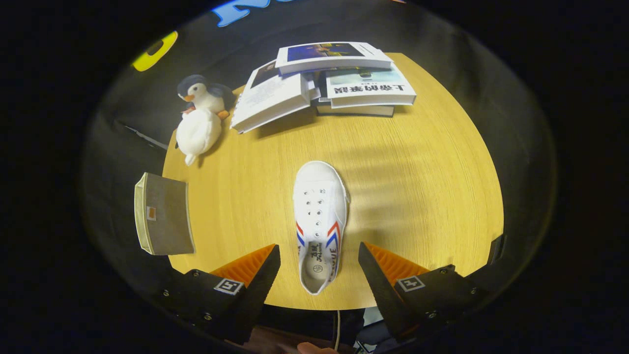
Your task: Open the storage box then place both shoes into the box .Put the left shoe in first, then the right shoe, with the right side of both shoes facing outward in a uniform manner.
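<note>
One shoe, one box, one penguin toy, four books.

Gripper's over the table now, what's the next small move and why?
Probably ease the gripper down and close on the white shoe. Its fingers stand open on either side of the shoe's heel end without touching it, and the shoe lies flat on the table.

Hand-held gripper: fingers spread wide apart, gripping nothing, poised above the desk's near edge, apparently tilted slightly downward.
</note>
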